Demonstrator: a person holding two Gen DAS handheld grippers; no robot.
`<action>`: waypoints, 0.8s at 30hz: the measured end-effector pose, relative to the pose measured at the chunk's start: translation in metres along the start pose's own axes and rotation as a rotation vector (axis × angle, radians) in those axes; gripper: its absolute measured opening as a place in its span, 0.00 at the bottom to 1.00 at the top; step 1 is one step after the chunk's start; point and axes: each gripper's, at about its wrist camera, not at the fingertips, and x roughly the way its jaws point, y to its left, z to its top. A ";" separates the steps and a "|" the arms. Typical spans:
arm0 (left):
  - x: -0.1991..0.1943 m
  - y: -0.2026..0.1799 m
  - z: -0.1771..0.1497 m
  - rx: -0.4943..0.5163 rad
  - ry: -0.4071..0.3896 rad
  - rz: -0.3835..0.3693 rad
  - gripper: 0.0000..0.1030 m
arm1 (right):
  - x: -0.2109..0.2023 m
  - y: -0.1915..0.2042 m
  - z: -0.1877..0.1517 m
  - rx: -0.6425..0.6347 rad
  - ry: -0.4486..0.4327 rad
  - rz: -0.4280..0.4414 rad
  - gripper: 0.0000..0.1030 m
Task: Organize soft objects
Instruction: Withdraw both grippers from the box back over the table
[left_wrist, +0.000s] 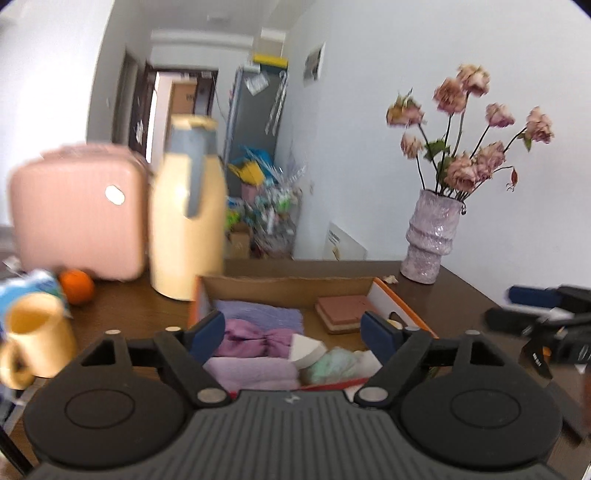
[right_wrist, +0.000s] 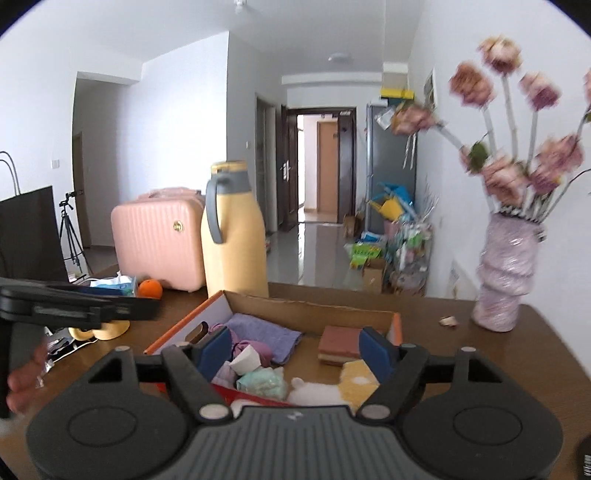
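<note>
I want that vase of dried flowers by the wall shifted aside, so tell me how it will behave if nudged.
The vase looks tall on a narrow base, with long flower stems spreading well above it, so a push high up would probably tip it. It seems glazed ceramic, likely breakable and slick. Push low, near the base.

A yellow thermos jug (right_wrist: 234, 229) stands on the brown table (right_wrist: 461, 354). At its 9 o'clock sits a pink suitcase (right_wrist: 159, 243), with an orange (right_wrist: 149, 288) just below. At 3 o'clock, a lilac vase (right_wrist: 506, 273) holds dried pink flowers (right_wrist: 517, 122). A yellow mug (left_wrist: 37, 338) sits at 8 o'clock.
</note>
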 end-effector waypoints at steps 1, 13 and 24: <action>-0.011 0.002 -0.001 0.005 -0.011 0.014 0.82 | -0.012 -0.001 0.000 0.003 -0.008 -0.009 0.75; -0.114 -0.003 -0.035 0.031 -0.100 0.067 0.90 | -0.100 0.018 -0.016 0.042 -0.105 -0.027 0.81; -0.172 -0.006 -0.137 -0.002 -0.038 0.021 0.91 | -0.151 0.054 -0.128 0.077 -0.032 -0.077 0.81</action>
